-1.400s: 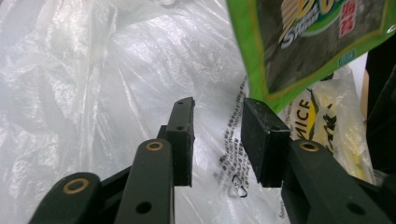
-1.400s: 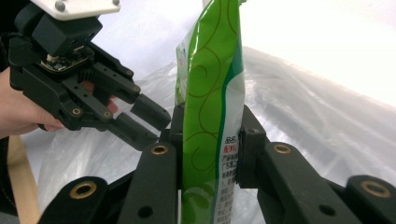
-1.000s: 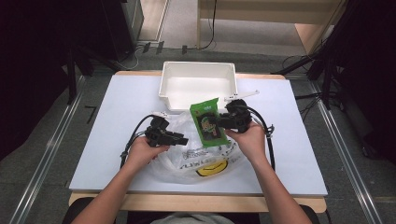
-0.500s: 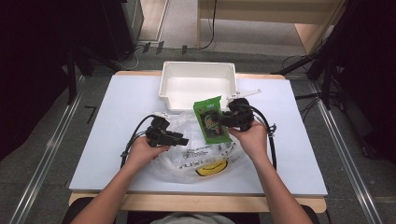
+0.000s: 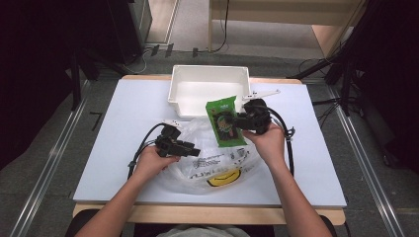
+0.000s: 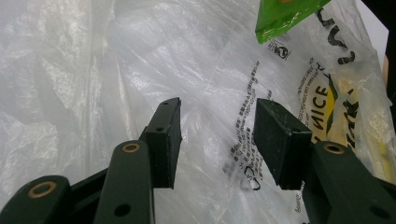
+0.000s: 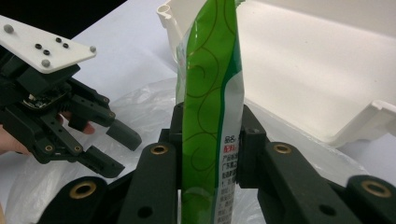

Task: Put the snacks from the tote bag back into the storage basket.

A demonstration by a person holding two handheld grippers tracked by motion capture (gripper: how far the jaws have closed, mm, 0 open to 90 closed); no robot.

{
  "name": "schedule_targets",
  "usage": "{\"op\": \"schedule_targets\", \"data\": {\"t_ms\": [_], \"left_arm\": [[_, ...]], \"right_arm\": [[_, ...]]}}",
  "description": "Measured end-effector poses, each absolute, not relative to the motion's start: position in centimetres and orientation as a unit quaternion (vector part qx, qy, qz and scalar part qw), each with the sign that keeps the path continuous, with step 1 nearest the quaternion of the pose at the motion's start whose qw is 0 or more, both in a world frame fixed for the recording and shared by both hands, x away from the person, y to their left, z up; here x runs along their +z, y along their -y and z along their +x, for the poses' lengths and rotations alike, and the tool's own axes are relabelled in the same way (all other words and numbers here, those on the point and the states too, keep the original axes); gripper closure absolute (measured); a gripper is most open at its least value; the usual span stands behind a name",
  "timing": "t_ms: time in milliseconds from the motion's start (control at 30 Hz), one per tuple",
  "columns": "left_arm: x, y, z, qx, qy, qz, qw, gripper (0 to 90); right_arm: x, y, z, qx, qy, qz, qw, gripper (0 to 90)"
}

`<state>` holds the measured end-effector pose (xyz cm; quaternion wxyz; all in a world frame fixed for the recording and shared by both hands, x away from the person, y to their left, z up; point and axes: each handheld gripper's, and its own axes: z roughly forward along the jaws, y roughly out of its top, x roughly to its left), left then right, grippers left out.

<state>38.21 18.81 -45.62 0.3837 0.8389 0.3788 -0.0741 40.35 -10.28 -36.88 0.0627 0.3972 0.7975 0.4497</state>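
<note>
A green snack packet [image 5: 225, 122] hangs upright over a clear plastic bag [image 5: 217, 163] with yellow and black print. My right gripper [image 5: 237, 121] is shut on it, and in the right gripper view the pads press both sides of the packet [image 7: 212, 93]. My left gripper [image 5: 190, 149] lies at the bag's left edge, pointing right. Its jaws have just been opening and now stand open [image 6: 217, 130]. Crinkled bag film [image 6: 93, 70] lies behind the gap, and the pads do not press it. The packet's corner [image 6: 285, 14] shows at the top.
A white empty bin [image 5: 173, 91] stands just behind the bag at the table's far middle, and its wall [image 7: 327, 70] is close beyond the packet. Black cables loop beside both hands. The left gripper [image 7: 119, 151] shows at the left of the right gripper view.
The left gripper's jaws stand a little wider than before. The packet in the right gripper has shifted slightly toward the bin. Both hands otherwise stay put.
</note>
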Motion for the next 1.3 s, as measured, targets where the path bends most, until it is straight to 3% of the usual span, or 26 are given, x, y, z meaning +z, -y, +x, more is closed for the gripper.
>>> {"op": "schedule_targets", "data": {"t_ms": [567,1300], "left_arm": [[-45.8,-18.7,38.5,-0.07,-0.378,0.841,0.381,51.4],[-45.3,-19.2,38.6,-0.064,-0.381,0.834,0.393,50.9]], "right_arm": [[-35.5,9.6,42.0,0.454,-0.794,0.399,0.062,74.9],[-32.8,8.7,45.6,0.447,-0.795,0.4,0.094,74.9]]}}
